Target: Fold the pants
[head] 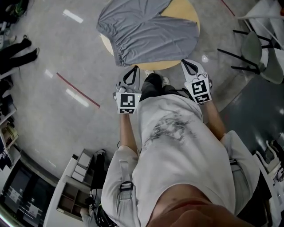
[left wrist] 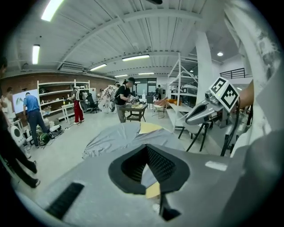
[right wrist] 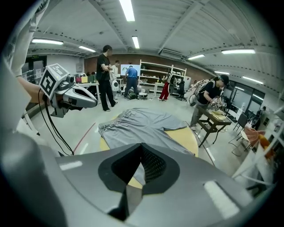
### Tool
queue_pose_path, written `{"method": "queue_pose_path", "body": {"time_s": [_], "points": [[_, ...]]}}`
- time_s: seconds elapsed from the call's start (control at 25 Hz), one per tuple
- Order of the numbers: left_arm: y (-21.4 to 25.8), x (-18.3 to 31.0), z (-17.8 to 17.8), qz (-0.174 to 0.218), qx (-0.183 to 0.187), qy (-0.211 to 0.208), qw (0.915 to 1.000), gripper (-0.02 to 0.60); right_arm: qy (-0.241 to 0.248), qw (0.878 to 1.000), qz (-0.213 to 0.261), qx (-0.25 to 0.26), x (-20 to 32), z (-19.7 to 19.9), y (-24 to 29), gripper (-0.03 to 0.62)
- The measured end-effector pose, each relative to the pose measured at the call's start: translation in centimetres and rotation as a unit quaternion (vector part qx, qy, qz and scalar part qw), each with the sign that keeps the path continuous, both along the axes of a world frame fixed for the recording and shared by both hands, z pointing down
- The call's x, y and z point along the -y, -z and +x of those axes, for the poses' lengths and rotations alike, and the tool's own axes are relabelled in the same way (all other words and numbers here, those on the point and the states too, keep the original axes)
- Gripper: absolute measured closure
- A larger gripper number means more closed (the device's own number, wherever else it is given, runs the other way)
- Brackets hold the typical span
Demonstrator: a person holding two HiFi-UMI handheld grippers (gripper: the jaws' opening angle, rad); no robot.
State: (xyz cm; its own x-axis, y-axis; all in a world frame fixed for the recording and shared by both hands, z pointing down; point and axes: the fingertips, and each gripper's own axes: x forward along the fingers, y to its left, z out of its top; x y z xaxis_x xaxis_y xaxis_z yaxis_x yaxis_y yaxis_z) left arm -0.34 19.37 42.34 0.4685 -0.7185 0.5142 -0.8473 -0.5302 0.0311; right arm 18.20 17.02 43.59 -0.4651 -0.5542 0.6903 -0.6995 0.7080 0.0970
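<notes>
I have both sets of jaws closed with nothing between them. My left hand-held gripper [head: 133,70] and right hand-held gripper [head: 188,64] are side by side at the near edge of the round wooden bench [head: 185,12], clear of the cloth. The grey pants [head: 146,33] lie spread on the bench, with the gathered waistband toward my left.
</notes>
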Motion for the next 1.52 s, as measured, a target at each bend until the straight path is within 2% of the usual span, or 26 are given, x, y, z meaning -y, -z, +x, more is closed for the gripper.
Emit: {"method": "queue_pose_path", "body": {"time_s": [0.4, 0.96, 1.52], "points": [[-6.0, 1.1, -0.9, -0.035, 0.021, -0.050, 0.9979, 0.567, -0.014, 0.998, -0.019, -0.051, 0.9, 0.6, -4.4, 0.569], [-13.3, 1.0, -1.5, -0.070, 0.076, -0.116, 0.9879, 0.505, -0.026, 0.991, -0.057, -0.120, 0.8, 4.7, -11.1, 0.485], [-17.7, 0.9, -2.9, -0.100, 0.111, -0.118, 0.9818, 0.422, -0.021, 0.986, -0.104, -0.127, 0.3, 6.9, -17.4, 0.396]]}}
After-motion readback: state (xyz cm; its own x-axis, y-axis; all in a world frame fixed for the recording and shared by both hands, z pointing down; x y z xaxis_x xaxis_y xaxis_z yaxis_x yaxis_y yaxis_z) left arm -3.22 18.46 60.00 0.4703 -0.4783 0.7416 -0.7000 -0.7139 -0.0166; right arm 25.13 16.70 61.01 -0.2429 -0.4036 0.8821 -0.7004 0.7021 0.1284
